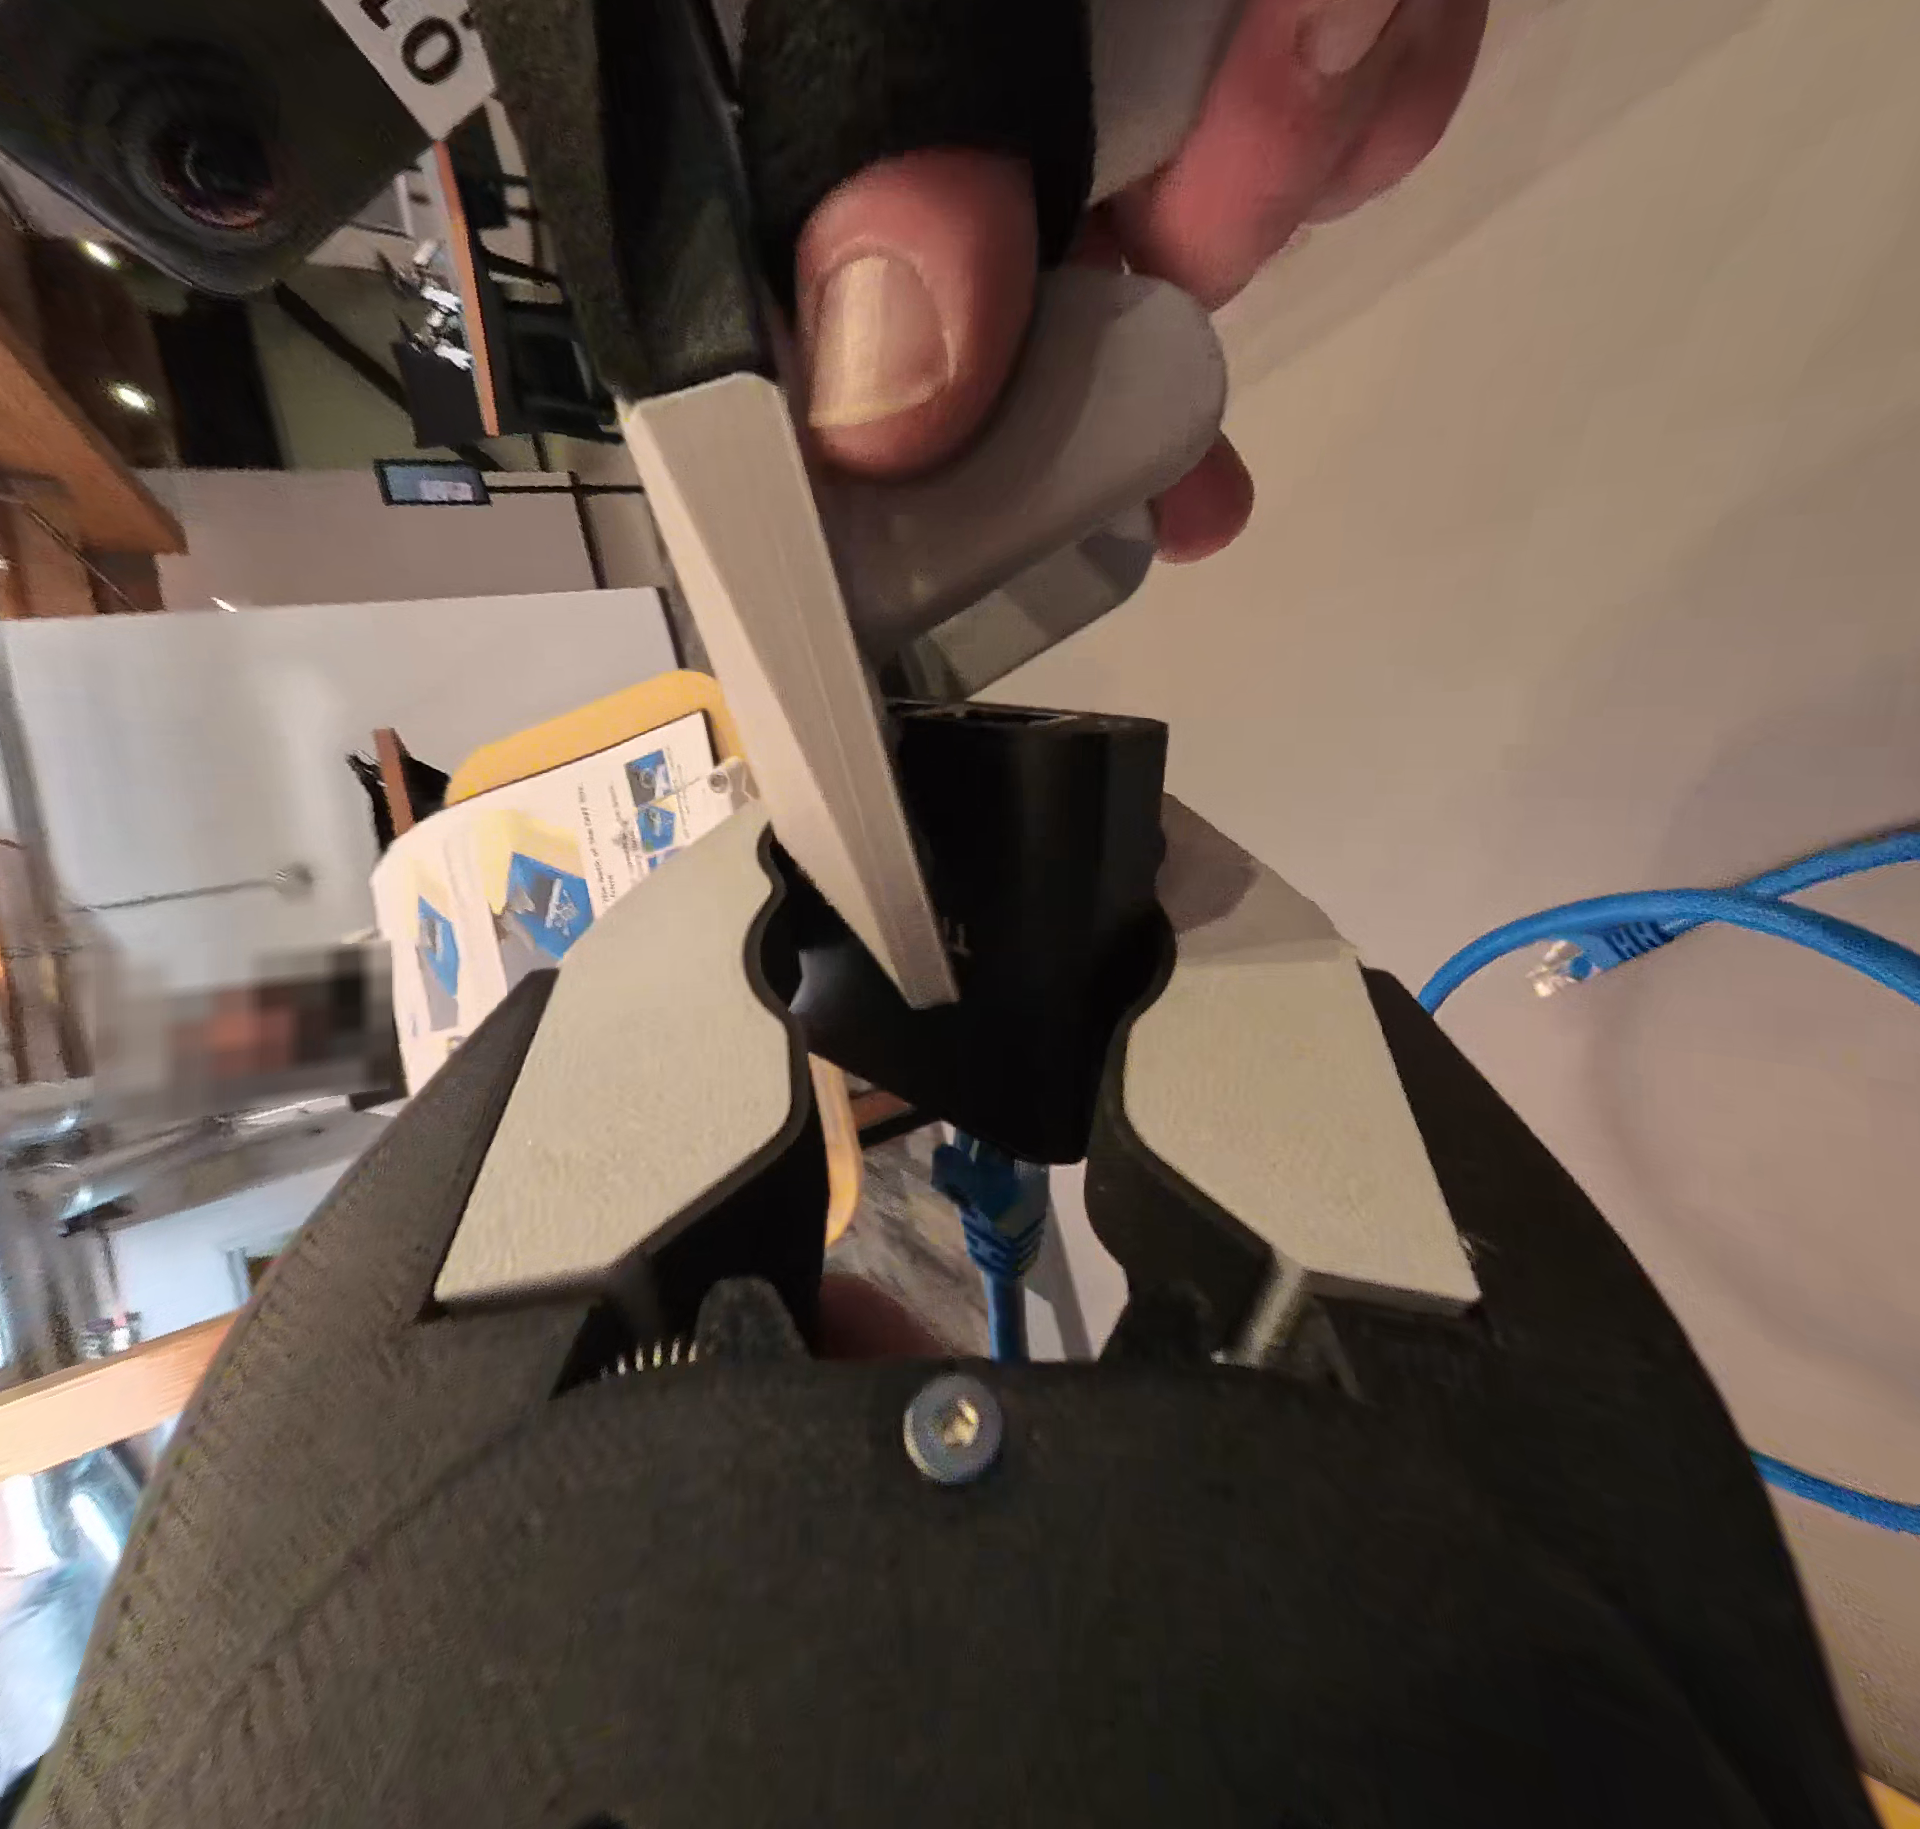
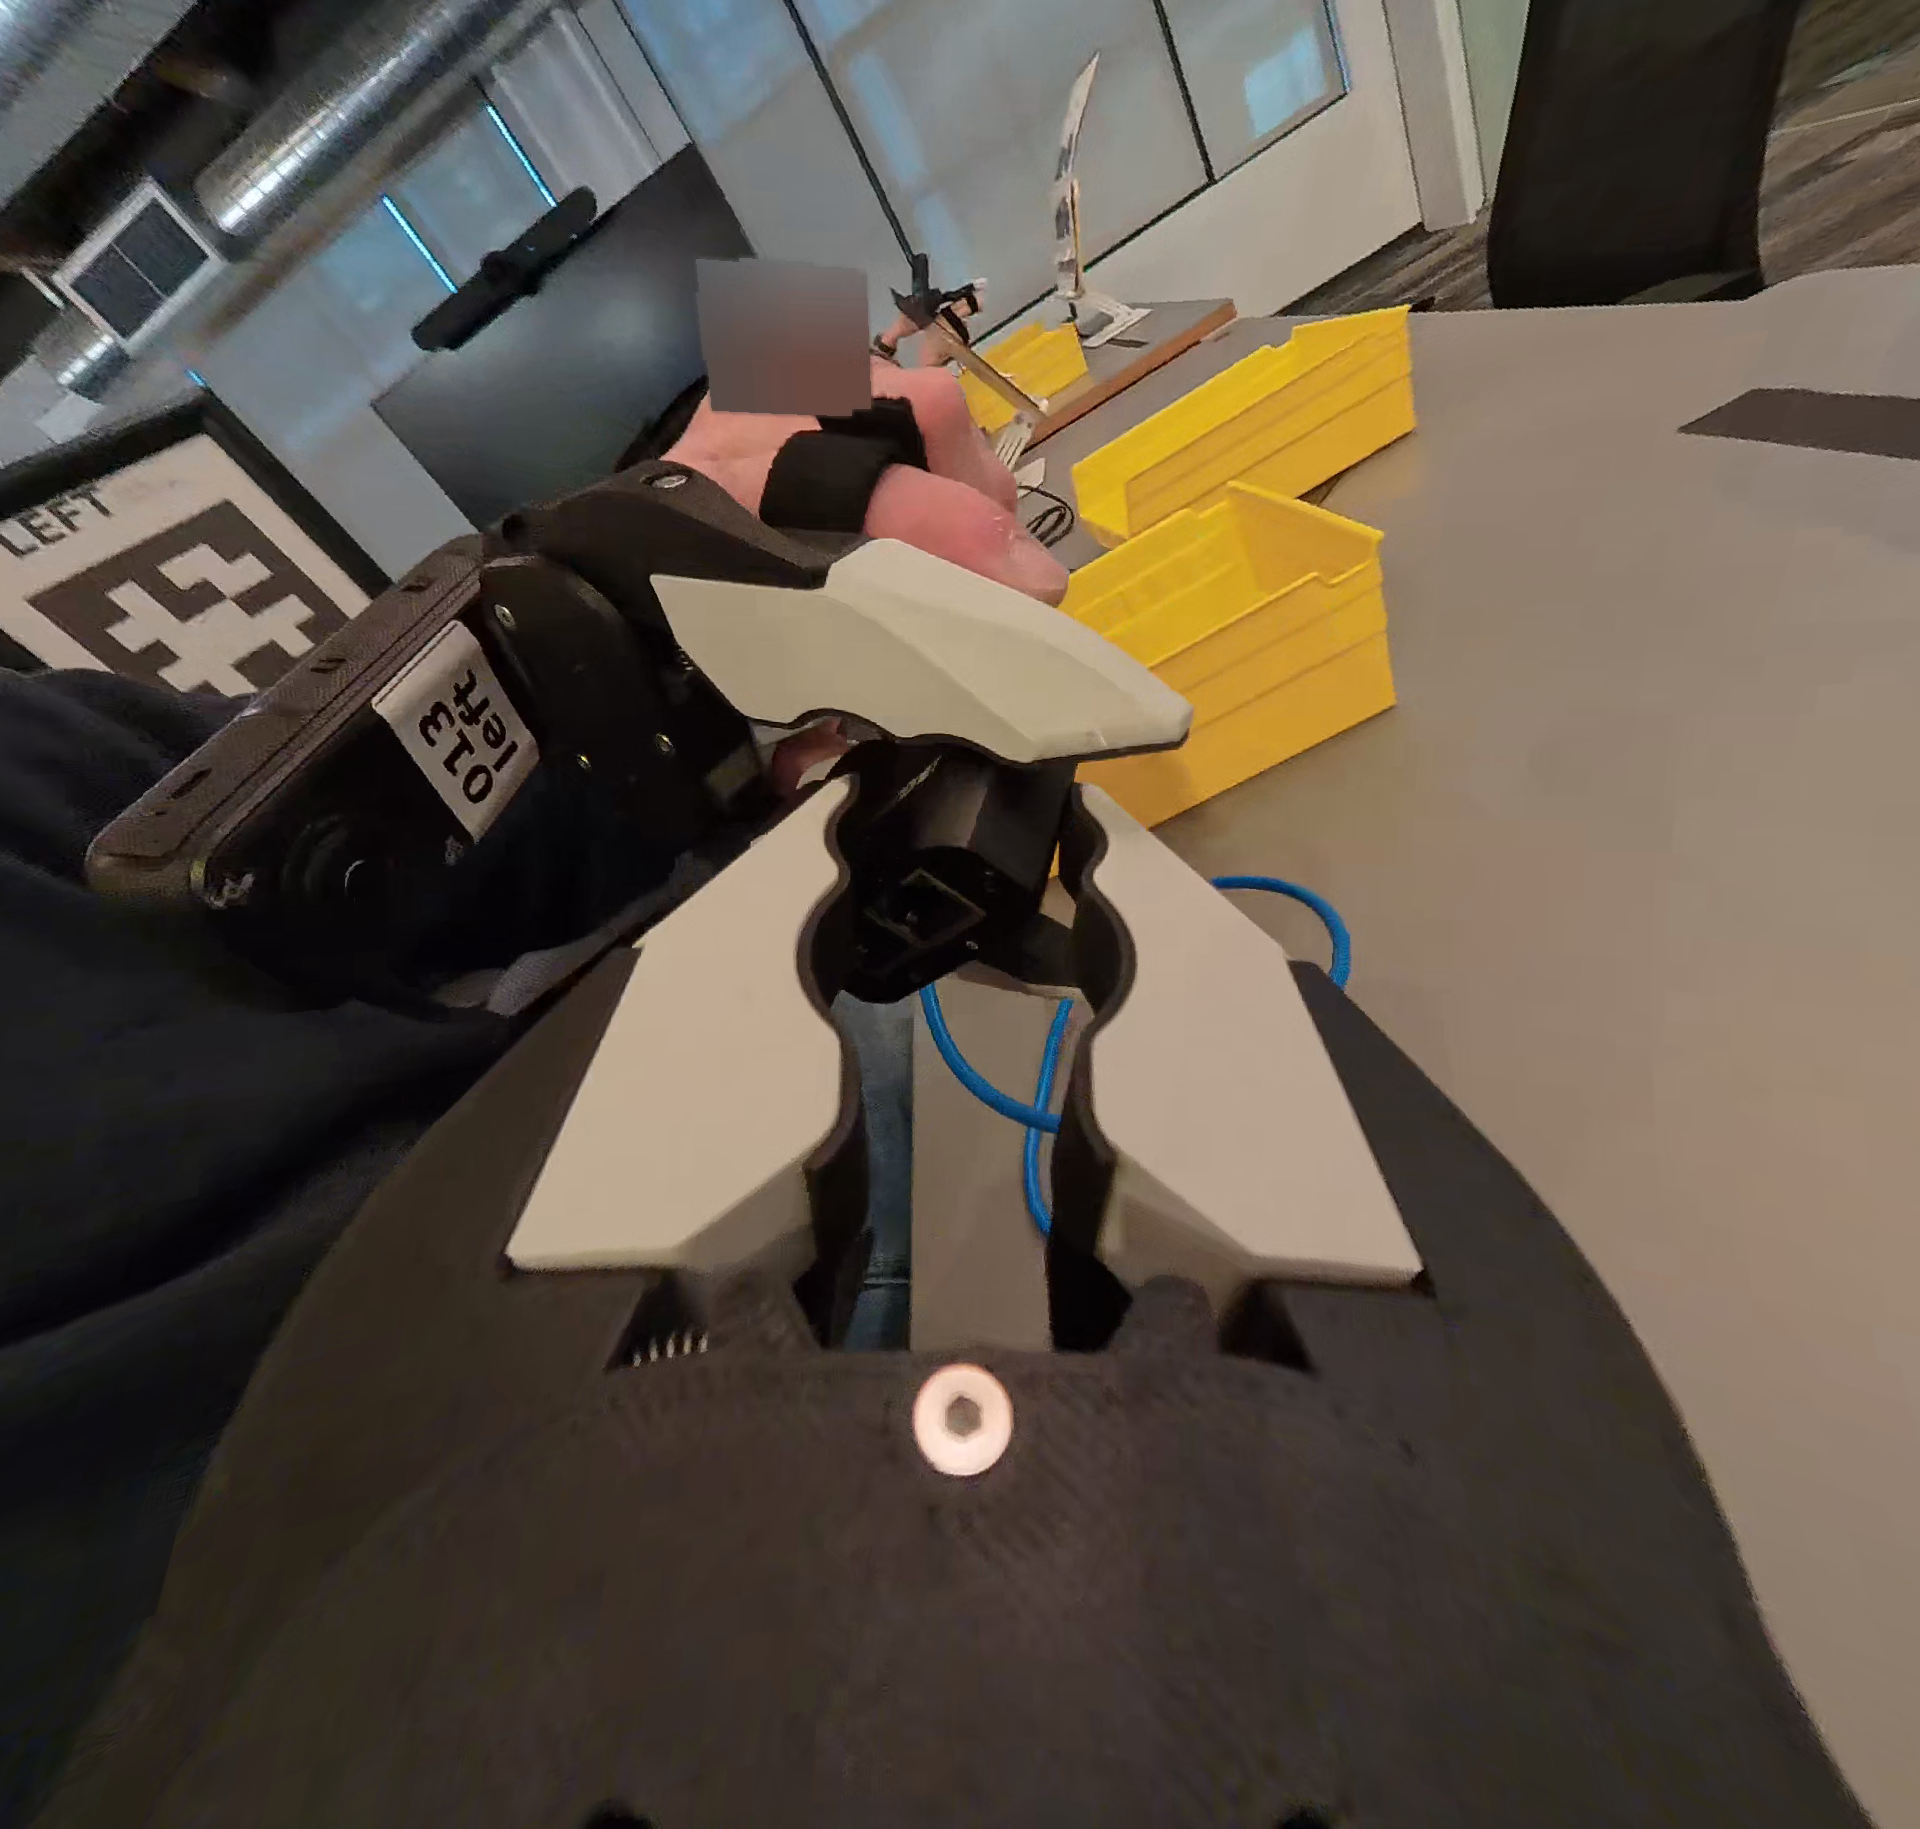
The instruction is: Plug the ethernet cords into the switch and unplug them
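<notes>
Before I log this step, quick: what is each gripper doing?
Left gripper: shut on the black switch, one blue cord plugged in.
Right gripper: fingers around the same switch; whether it grips cannot be told.

The switch (image 2: 940, 870) is black. The cord (image 1: 1662, 922) is bright blue, and its free plug (image 1: 1550, 971) is clear with a blue boot. Each gripper (image 1: 961, 932) has pale grey fingers (image 1: 634, 1083) on a black body with a fine ribbed texture. The other gripper (image 2: 961, 886) has the same colours, and a silver screw (image 2: 962, 1418) sits on its body. The table (image 2: 1621, 844) is plain grey. The bins (image 2: 1247, 626) are yellow. A marker board (image 2: 177, 595) shows a black and white square pattern. The chair (image 2: 1652, 96) is black.
</notes>
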The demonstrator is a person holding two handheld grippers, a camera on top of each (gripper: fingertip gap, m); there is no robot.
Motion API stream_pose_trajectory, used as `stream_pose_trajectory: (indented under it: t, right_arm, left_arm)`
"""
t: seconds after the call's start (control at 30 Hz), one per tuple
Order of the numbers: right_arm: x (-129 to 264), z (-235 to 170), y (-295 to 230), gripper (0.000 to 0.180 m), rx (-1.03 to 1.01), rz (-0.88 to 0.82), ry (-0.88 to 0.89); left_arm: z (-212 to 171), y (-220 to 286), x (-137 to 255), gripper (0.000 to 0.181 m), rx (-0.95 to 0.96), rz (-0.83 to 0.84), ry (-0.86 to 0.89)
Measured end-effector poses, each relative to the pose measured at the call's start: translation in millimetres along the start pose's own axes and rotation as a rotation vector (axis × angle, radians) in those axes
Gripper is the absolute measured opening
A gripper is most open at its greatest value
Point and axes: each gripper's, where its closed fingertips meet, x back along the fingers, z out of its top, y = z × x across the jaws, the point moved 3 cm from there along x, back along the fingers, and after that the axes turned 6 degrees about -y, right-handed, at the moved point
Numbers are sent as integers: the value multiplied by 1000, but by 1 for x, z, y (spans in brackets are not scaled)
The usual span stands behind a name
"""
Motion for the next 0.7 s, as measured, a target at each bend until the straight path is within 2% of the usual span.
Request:
stream_pose_trajectory:
  t: [0.13, 0.2, 0.3, 0.4, 0.6, 0.7]
  right_arm:
    - [5, 6, 8, 21, 73, -94, 50]
    - [12, 13, 13, 21, 100, -145, 105]
    - [23, 23, 14, 21, 141, -195, 195]
    - [31, 30, 16, 21, 156, -232, 280]
    - [23, 33, 6, 21, 219, -246, 364]
    - [21, 32, 3, 21, 228, -241, 373]
  left_arm:
    - [-6, -3, -3, 72, 50, 31, -40]
    - [-16, -10, 1, 79, 104, 59, -85]
    - [-20, -16, 14, 82, 299, 33, -72]
    - [-10, -19, 22, 78, 525, 57, -20]
    - [4, -16, 9, 79, 704, 174, -17]
    - [3, -20, 7, 72, 765, 241, 21]
